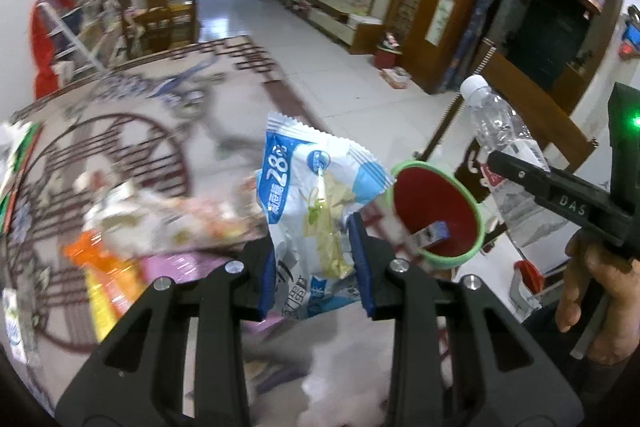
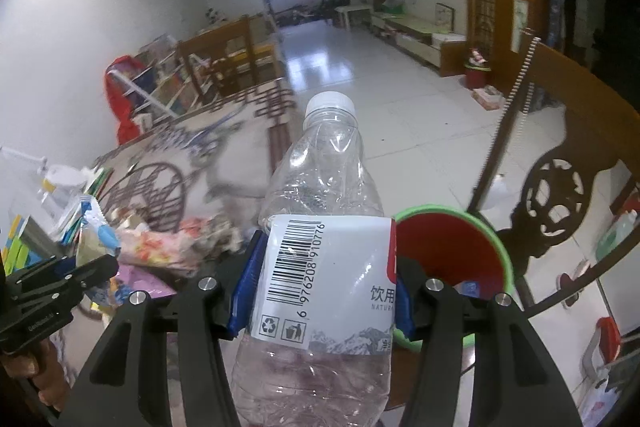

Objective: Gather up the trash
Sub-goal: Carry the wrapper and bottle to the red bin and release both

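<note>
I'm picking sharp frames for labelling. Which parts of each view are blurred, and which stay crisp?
Left wrist view: the wrapper in the left gripper is crisp, the table and litter behind it motion-smeared. Right wrist view: the bottle in the right gripper is sharp, barcode readable; the table clutter is soft.

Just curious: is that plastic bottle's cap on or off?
On. A white cap sits on the neck of the clear bottle in both views.

Right gripper (image 2: 320, 291) clamps plastic bottle (image 2: 320, 211); bin (image 2: 452, 247) beside.
</note>
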{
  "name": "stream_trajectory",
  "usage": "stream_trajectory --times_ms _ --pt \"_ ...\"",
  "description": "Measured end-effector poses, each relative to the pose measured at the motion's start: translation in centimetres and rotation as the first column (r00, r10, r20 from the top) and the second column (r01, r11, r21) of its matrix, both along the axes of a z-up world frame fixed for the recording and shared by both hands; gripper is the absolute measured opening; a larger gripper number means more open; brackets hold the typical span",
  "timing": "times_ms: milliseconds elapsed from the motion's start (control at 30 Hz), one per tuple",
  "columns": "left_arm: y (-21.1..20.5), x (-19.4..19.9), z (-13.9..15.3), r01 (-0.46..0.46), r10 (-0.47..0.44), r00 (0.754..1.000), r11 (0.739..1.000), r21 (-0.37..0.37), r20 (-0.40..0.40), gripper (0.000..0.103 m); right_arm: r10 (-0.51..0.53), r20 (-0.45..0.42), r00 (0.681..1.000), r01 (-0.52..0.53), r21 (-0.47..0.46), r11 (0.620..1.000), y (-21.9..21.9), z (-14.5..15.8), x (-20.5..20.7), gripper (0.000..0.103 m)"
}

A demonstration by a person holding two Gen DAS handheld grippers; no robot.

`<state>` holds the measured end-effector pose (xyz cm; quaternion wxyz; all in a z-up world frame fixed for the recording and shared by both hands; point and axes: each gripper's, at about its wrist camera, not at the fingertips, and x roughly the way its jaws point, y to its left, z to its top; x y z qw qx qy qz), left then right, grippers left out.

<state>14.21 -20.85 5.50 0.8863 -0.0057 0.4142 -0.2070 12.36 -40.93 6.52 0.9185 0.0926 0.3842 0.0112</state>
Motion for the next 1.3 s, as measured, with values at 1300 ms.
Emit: stream_trajectory --times_ms 1300 --pt "-23.8 8.6 -7.4 0.374 -0.399 0.899 0.914 -0.156 -0.183 0.033 -0.201 -0.079 0.976 0.211 0.136 0.968 -16.9 -4.6 3.2 0.053"
